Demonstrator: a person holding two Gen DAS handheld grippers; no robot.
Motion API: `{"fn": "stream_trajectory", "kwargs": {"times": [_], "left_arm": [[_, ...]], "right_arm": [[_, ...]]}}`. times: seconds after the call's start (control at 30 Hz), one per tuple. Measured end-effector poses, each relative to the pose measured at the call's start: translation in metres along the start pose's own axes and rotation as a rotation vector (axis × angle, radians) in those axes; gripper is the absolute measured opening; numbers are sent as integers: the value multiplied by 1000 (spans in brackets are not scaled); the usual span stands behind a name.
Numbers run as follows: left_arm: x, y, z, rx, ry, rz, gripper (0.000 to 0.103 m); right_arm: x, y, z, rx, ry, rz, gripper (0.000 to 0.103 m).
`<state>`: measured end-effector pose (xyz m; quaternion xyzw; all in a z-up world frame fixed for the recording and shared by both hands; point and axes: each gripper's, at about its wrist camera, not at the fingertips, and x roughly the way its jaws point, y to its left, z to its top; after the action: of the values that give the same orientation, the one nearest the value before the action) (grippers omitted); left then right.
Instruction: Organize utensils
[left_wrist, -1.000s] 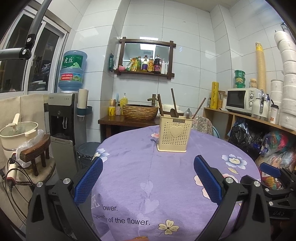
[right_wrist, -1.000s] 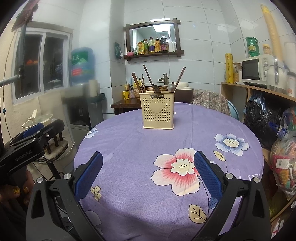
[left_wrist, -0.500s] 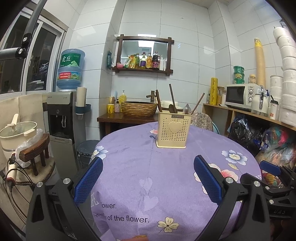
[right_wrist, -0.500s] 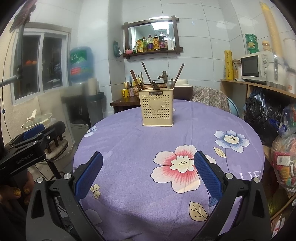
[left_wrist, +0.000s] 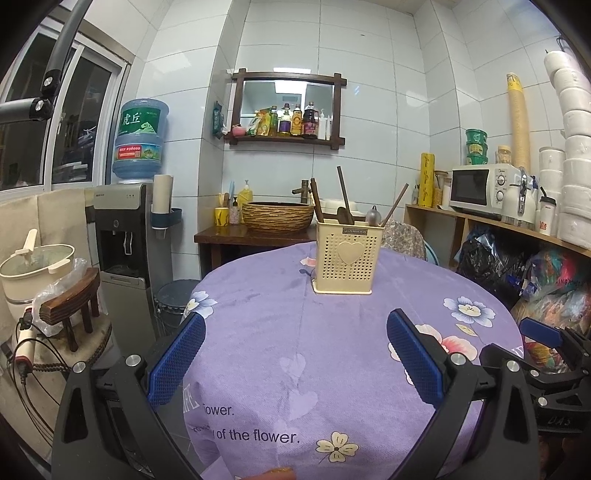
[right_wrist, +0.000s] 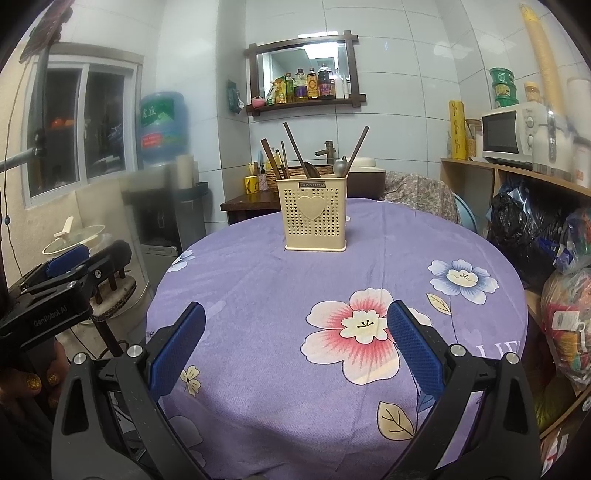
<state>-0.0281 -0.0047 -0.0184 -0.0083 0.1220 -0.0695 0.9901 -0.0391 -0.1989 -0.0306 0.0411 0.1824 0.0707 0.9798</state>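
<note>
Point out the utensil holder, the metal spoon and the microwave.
utensil holder (right_wrist: 315, 218): right wrist view, front wall at the heart.
metal spoon (right_wrist: 341, 166): right wrist view, its bowl.
microwave (left_wrist: 482, 188): left wrist view, door.

Each gripper was made of black plastic. The left gripper (left_wrist: 295, 354) had two long black fingers with flat blue pads (left_wrist: 176, 360) that looked bumpy like a net. Round silver screws (left_wrist: 132, 359) shone near the pads. The right gripper (right_wrist: 295, 349) looked just the same, with blue pads (right_wrist: 413, 347) and silver screws (right_wrist: 456, 349). White letters on the side of the left one read "GenRobot.AI". The hand (right_wrist: 33, 386) around its handle wore glittery gold nail polish.
</note>
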Motion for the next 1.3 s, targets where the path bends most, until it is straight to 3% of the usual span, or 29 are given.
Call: {"fn": "stream_trajectory", "kwargs": {"times": [1.3], "left_arm": [[6,3,-1,-6,35,-5,98]], "right_arm": [[5,5,-2,-2,23,8,97]]}}
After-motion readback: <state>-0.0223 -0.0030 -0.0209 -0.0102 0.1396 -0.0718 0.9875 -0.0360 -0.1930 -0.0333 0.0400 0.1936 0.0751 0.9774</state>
